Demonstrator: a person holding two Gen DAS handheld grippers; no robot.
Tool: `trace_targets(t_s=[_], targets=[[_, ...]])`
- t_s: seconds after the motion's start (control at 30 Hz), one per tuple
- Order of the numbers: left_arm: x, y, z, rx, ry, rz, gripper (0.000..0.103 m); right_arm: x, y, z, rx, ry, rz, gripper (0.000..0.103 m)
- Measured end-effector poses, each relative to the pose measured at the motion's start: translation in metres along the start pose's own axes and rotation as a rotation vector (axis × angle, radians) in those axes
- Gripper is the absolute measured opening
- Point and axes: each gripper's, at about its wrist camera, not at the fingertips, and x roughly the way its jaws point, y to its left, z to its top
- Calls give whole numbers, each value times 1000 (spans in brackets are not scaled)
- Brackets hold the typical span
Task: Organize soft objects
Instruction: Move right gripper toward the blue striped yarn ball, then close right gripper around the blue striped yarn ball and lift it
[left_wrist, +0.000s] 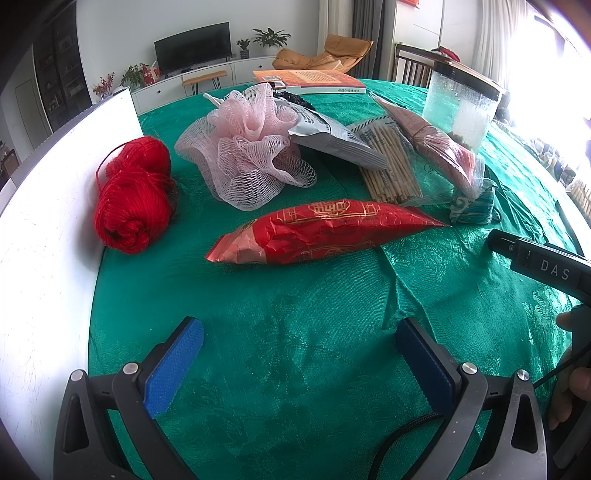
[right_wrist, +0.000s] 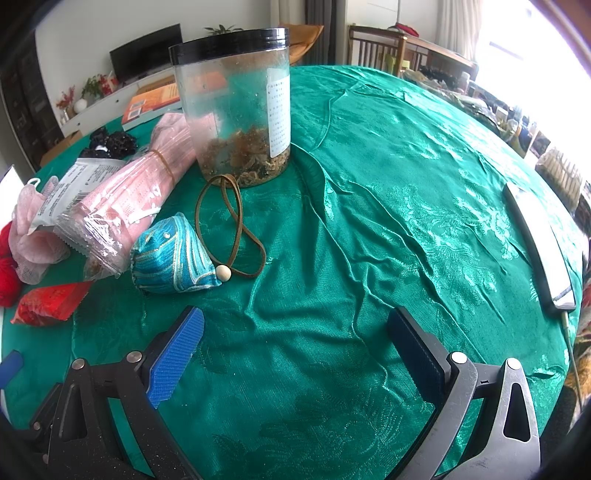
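Observation:
On the green tablecloth (left_wrist: 295, 369) lie a red yarn skein (left_wrist: 131, 195), a pink mesh bath puff (left_wrist: 245, 147) and a red foil snack bag (left_wrist: 321, 230). My left gripper (left_wrist: 299, 356) hangs open over bare cloth, well short of the red bag. In the right wrist view a small teal embroidered pouch (right_wrist: 171, 258) with a brown cord (right_wrist: 231, 225) lies ahead and to the left of my right gripper (right_wrist: 295, 350), which is open and empty. A pack of pink masks (right_wrist: 125, 199) lies beside the pouch.
A clear jar with a black lid (right_wrist: 236, 107) stands behind the pouch. A grey snack bag (left_wrist: 332, 136), bamboo sticks (left_wrist: 388, 162) and a book (left_wrist: 310, 81) lie farther back. A white board (left_wrist: 48, 221) borders the left. A flat device (right_wrist: 539, 243) lies at the right edge.

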Motion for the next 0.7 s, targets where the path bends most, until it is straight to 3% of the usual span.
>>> trace_targets(t_s=[0.5, 0.7], targets=[[0, 0, 0, 0, -1, 0, 103, -1, -1, 1, 0, 0, 12, 101], [0, 0, 0, -1, -1, 0, 103, -8, -34, 6, 176, -49, 209, 101]])
